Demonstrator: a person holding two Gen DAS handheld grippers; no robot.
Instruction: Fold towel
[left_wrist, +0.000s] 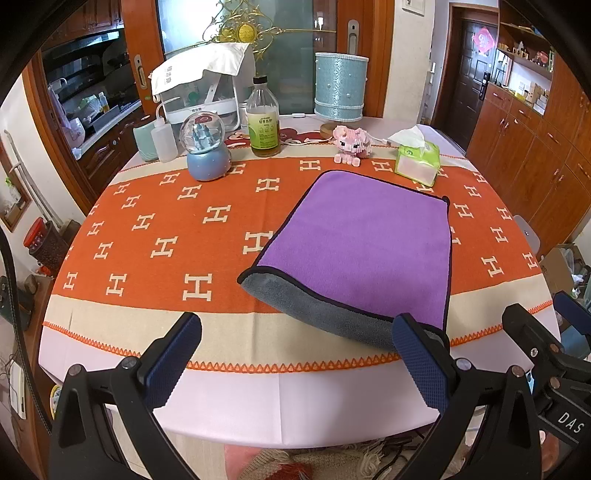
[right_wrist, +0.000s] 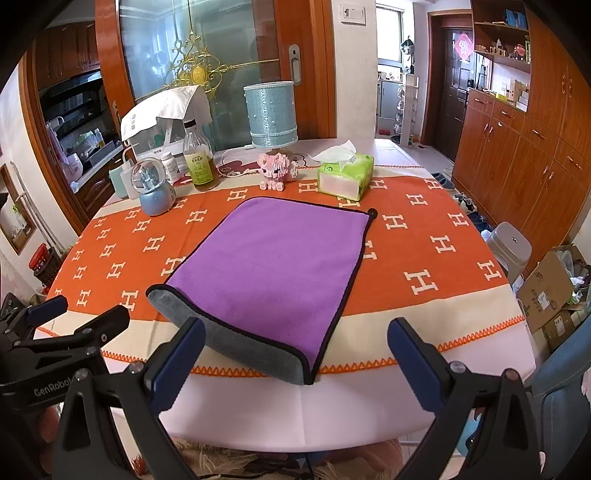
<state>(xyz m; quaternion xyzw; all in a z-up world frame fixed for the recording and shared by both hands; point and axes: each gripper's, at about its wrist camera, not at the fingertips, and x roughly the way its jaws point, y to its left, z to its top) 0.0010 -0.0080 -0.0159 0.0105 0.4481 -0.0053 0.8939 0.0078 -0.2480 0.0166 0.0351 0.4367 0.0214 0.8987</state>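
Observation:
A purple towel (left_wrist: 362, 243) with a grey underside and dark trim lies folded over on the orange patterned tablecloth (left_wrist: 155, 236); its grey fold faces the near edge. It also shows in the right wrist view (right_wrist: 273, 273). My left gripper (left_wrist: 295, 354) is open and empty, just short of the towel's near edge, with its right finger (left_wrist: 417, 354) in front of the grey fold. My right gripper (right_wrist: 295, 354) is open and empty, in front of the towel's near fold. Each gripper shows at the edge of the other's view.
At the back of the table stand a snow globe (left_wrist: 205, 147), an oil bottle (left_wrist: 263, 118), a pink toy pig (left_wrist: 349, 144), a tissue pack (left_wrist: 417, 158), a blue lamp (left_wrist: 340, 86) and a white rack (left_wrist: 199, 85). Wooden cabinets (right_wrist: 517, 140) and boxes (right_wrist: 546, 291) are on the right.

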